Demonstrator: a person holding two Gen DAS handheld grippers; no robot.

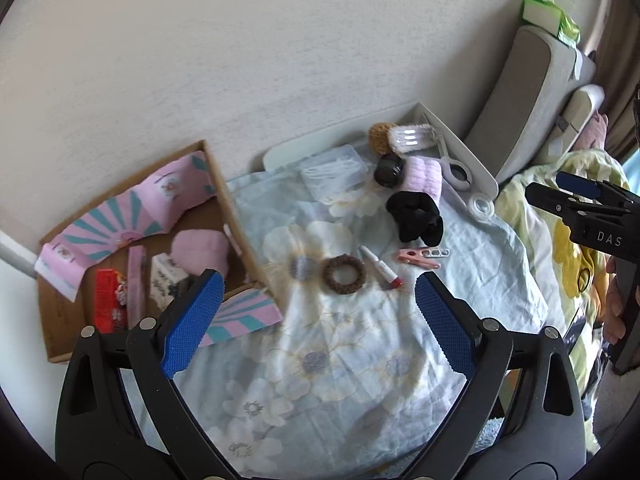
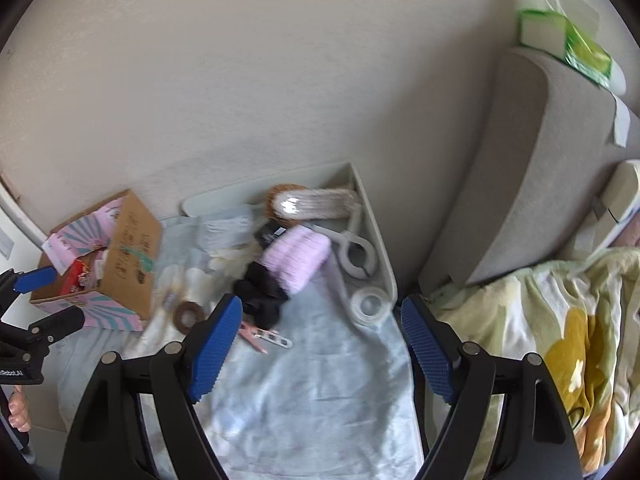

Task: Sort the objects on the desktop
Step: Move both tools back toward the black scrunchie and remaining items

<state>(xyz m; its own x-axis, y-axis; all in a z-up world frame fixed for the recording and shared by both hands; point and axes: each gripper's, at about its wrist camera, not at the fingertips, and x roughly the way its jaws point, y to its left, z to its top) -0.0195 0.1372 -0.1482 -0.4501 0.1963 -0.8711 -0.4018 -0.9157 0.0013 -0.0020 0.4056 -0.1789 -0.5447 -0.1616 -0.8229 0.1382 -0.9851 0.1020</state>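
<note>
On a floral cloth lie a brown hair ring, a red-capped white tube, a pink clip, a black scrunchie and a lilac towel roll. A white tray at the back holds a brush, an eyelash curler and a tape roll. A cardboard box at left holds several items. My left gripper is open and empty above the cloth. My right gripper is open and empty, near the tape roll.
A wall runs behind the tray. Grey cushions with a green tissue pack stand at right. A yellow-green blanket lies right of the cloth. A clear plastic case and a black jar sit by the tray.
</note>
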